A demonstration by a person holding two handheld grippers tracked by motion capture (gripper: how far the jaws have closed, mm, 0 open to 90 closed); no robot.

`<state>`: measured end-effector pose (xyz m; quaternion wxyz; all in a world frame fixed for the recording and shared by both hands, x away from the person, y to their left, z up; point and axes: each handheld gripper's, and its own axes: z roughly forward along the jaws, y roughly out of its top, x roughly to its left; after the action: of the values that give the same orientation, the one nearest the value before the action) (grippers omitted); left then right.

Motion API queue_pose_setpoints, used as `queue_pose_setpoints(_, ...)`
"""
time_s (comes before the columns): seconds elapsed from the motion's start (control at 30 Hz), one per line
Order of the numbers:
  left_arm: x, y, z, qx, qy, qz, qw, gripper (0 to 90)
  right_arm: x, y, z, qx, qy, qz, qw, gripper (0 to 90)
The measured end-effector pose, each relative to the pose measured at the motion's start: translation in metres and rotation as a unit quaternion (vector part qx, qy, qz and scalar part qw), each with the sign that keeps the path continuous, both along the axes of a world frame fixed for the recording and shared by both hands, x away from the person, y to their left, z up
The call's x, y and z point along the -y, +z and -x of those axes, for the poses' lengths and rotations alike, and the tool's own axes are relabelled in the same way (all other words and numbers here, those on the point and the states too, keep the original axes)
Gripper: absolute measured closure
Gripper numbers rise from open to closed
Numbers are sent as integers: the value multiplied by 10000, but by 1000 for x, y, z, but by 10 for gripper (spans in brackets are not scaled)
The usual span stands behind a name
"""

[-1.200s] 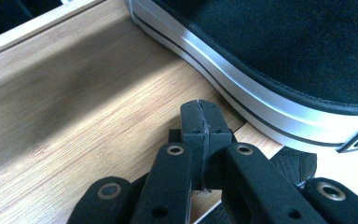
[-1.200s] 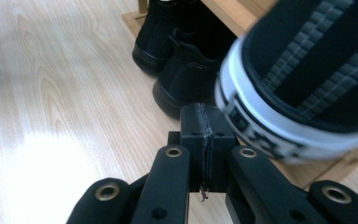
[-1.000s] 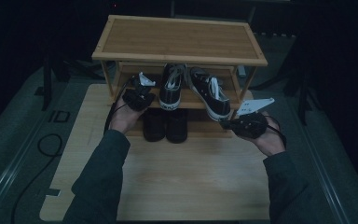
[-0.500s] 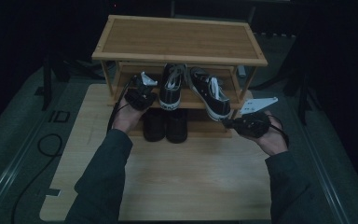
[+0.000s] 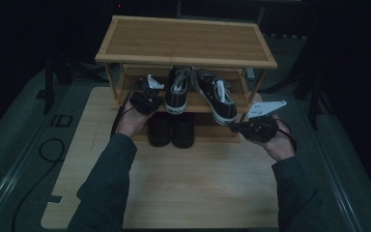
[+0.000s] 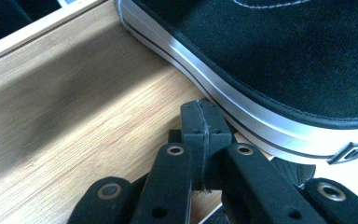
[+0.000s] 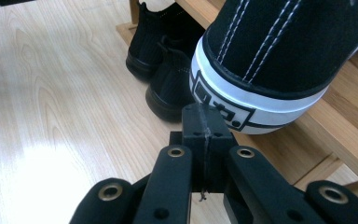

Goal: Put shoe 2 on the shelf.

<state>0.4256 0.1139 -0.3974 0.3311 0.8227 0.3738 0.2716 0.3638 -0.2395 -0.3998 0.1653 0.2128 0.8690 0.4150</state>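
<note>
A bamboo shoe rack [image 5: 188, 41] stands at the back of a wooden board. Two black sneakers with white soles lie on its middle shelf: a left one [image 5: 176, 94] and a right one [image 5: 217, 96], whose heel juts past the shelf's front. My left gripper [image 5: 155, 99] is shut with nothing in it. Its tips [image 6: 200, 109] rest against the white sole edge of the left sneaker [image 6: 279, 56]. My right gripper [image 5: 233, 126] is also shut and holds nothing. Its tips [image 7: 200, 114] sit at the heel of the right sneaker [image 7: 279, 51].
Two plain black shoes [image 5: 171, 129] stand side by side under the shelf, between my hands, and appear beyond the right gripper too [image 7: 168, 84]. The wooden board [image 5: 198, 183] stretches toward me. Dark floor with a cable [image 5: 48, 150] lies to the left.
</note>
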Motion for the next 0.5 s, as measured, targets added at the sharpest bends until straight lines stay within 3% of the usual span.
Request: queue_pose_setpoints(0.5, 1, 0, 0, 32, 7, -73, 10000, 900, -18, -1, -4, 40, 86, -64, 9999, 900)
